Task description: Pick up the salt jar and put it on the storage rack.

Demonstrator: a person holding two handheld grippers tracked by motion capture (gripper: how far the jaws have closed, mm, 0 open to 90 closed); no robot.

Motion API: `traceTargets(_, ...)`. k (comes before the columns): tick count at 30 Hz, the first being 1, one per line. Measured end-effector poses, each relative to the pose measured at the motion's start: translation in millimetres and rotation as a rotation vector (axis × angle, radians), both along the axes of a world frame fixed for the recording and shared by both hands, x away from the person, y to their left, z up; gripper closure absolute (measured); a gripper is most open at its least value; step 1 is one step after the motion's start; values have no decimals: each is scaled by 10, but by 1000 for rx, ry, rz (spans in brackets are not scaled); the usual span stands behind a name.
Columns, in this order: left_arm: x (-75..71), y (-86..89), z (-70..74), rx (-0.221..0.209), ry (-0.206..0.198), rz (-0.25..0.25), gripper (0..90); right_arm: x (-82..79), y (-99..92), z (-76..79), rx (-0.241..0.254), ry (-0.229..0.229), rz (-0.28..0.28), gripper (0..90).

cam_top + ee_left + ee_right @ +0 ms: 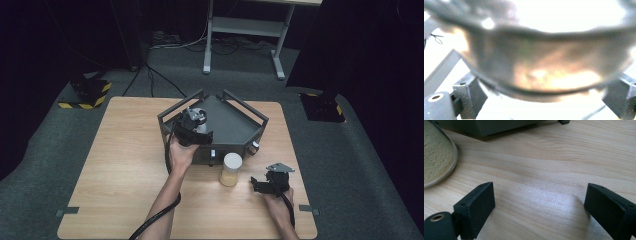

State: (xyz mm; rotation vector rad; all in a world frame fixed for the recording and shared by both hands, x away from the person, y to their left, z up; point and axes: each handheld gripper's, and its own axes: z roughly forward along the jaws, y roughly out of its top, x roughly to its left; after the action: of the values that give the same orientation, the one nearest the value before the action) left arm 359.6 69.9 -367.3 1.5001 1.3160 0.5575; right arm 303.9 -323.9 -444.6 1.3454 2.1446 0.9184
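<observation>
Glass, by the look of it: a clear jar (pixel 541 67) with something pale brownish inside sits between the left gripper (pixel 194 125)'s jaws on the dark grey corner shelf (pixel 235 122), toward its 9 o'clock side in the high view. In the left gripper view the jar is a close blur, and the black pads (pixel 466 97) stand off its wall on both sides, so the grip reads as released with the jar left standing on the shelf. It should handle as rigid, smooth and breakable, moderately heavy with its filling, and is best taken around the straight wall at mid-height. The left hand (pixel 181 152) reaches in from 6 o'clock, forearm angled up across the wooden table (pixel 115 165). A second jar (pixel 231 170) with a white lid and yellowish grains stands on the table at the shelf's 6 o'clock. At that jar's 4 o'clock the right gripper (pixel 257 184) rests low over the wood, jaws spread wide and empty, pointing toward it.
</observation>
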Motion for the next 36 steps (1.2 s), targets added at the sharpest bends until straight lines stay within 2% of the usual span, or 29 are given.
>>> traceTargets(9, -96, 101, 22, 0, -14, -42, 70, 0, 0, 0, 0, 0, 0, 92)
traceTargets(16, -183, 173, 20, -15, -27, -44, 65, 0, 0, 0, 0, 0, 0, 92)
traceTargets(36, -481, 382, 7, -34, -57, -109, 65, 1, -2, 0, 0, 0, 0, 92)
